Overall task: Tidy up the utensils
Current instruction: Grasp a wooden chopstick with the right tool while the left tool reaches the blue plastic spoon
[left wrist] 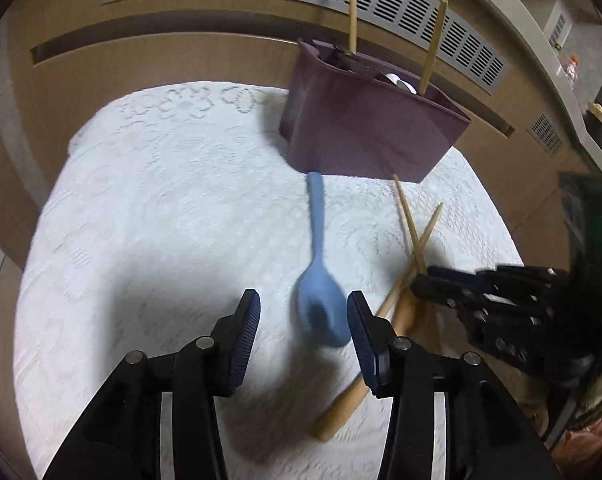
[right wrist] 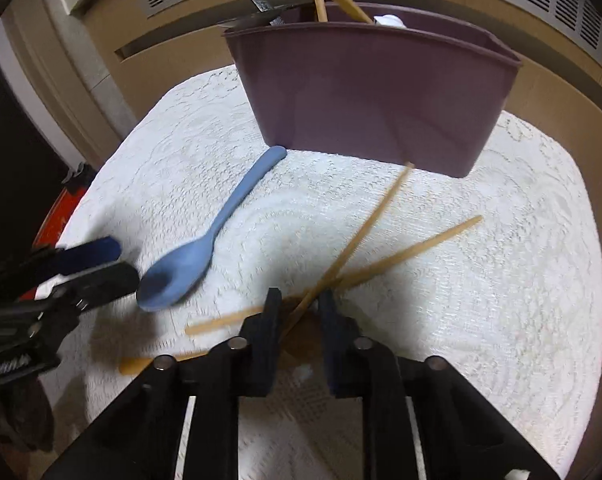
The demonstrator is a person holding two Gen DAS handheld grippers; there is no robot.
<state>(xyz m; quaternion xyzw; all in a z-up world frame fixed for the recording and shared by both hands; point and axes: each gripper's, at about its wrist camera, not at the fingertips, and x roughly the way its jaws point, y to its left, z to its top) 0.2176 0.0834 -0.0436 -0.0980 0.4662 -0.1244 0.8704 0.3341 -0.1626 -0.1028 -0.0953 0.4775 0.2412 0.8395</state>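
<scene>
the left gripper (left wrist: 303, 312) hangs with its jaws apart over the white lace tablecloth (left wrist: 161, 208), gripping nothing; the bowl of the blue spoon (left wrist: 321, 312) lies between its fingers, and whether a pad touches it cannot be told. the spoon's handle runs away toward the purple utensil caddy (left wrist: 365, 132) at the far side of the table, its tip just at the caddy's base. the right gripper (right wrist: 299, 306) has its jaws drawn narrow around crossed wooden chopsticks (right wrist: 365, 232) on the cloth, right of the spoon; motion blur hides whether the pads press on them. more chopsticks (left wrist: 431, 52) stand upright in the caddy.
</scene>
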